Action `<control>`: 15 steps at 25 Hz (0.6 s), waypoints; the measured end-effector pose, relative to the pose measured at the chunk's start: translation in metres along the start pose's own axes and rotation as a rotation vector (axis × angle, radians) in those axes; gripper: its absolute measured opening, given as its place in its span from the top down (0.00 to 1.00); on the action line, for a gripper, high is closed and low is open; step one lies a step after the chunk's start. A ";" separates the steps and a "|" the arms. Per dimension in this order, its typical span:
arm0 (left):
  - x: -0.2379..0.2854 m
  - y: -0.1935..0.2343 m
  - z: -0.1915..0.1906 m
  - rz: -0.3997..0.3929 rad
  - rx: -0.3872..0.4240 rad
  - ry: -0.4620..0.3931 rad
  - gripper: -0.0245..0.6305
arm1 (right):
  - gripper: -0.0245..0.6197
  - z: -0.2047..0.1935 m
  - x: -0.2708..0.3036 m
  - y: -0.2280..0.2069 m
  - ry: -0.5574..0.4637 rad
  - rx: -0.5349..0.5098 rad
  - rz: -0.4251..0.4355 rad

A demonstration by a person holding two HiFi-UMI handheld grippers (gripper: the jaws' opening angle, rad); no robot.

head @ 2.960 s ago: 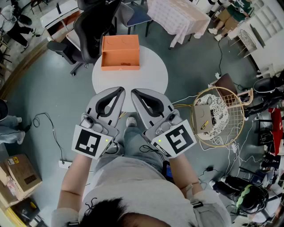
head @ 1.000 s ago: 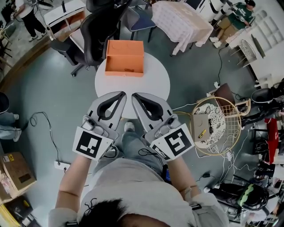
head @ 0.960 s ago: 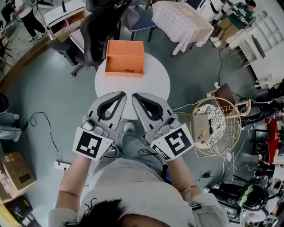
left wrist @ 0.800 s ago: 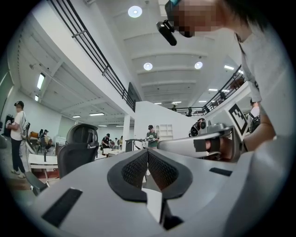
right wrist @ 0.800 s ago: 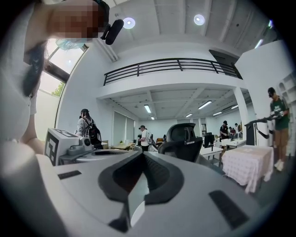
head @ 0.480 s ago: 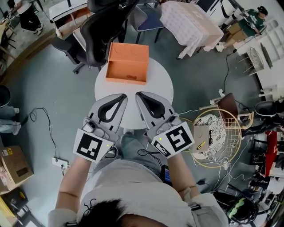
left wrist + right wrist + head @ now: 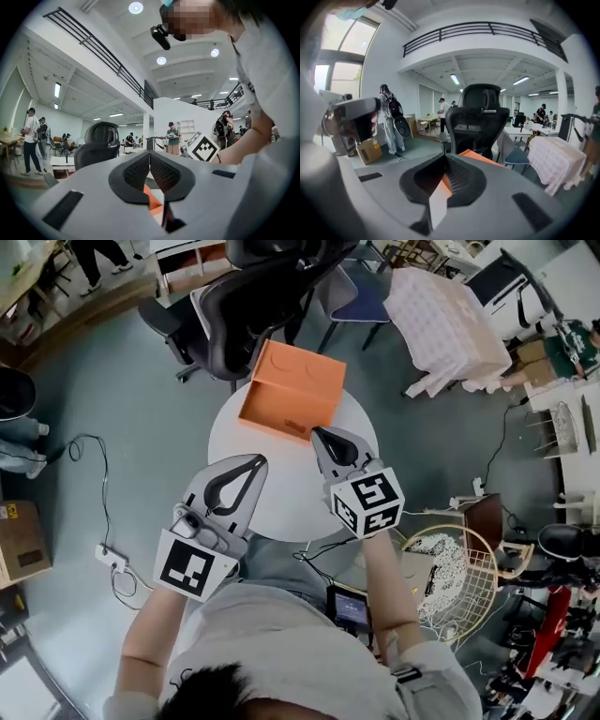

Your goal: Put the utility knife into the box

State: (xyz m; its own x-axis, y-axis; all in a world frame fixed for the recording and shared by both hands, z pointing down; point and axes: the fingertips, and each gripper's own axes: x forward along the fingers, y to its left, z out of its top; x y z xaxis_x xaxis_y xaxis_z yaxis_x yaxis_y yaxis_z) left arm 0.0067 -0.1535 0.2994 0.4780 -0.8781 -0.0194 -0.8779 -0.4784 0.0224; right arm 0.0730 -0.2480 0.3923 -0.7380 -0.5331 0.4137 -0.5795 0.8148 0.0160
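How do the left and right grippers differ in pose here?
The right gripper has its tip by the orange box; the left gripper lies well short of it. The right is over the right half of the round table, the left over its left half. Both are shut, empty.

Beneath me the grey floor [image 7: 141, 390] surrounds a round white table [image 7: 291, 488]. Just beyond that table stands a black office chair [image 7: 262, 296], and farther right of it a cloth-draped table [image 7: 445, 324].

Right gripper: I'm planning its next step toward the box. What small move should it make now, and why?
Probably part its jaws. The right gripper hovers at the near edge of the orange box, jaws together and empty, so it can't grasp anything yet. I can't spot the utility knife.
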 end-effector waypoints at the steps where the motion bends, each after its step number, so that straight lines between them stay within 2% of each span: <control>1: 0.002 0.003 -0.002 0.022 0.003 0.011 0.95 | 0.95 -0.009 0.012 -0.007 0.046 -0.018 0.026; 6: 0.003 0.030 -0.016 0.140 -0.022 0.050 0.95 | 0.95 -0.060 0.077 -0.026 0.279 -0.116 0.153; 11: 0.000 0.052 -0.026 0.247 -0.044 0.075 0.95 | 0.94 -0.119 0.126 -0.042 0.545 -0.262 0.246; 15: -0.004 0.070 -0.034 0.315 -0.056 0.100 0.95 | 0.90 -0.157 0.157 -0.046 0.712 -0.348 0.322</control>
State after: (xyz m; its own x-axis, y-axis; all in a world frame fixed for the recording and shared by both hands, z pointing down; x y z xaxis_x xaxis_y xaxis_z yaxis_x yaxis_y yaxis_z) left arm -0.0557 -0.1834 0.3352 0.1863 -0.9779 0.0951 -0.9813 -0.1805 0.0667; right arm 0.0378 -0.3336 0.5993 -0.3884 -0.0880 0.9173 -0.1538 0.9877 0.0296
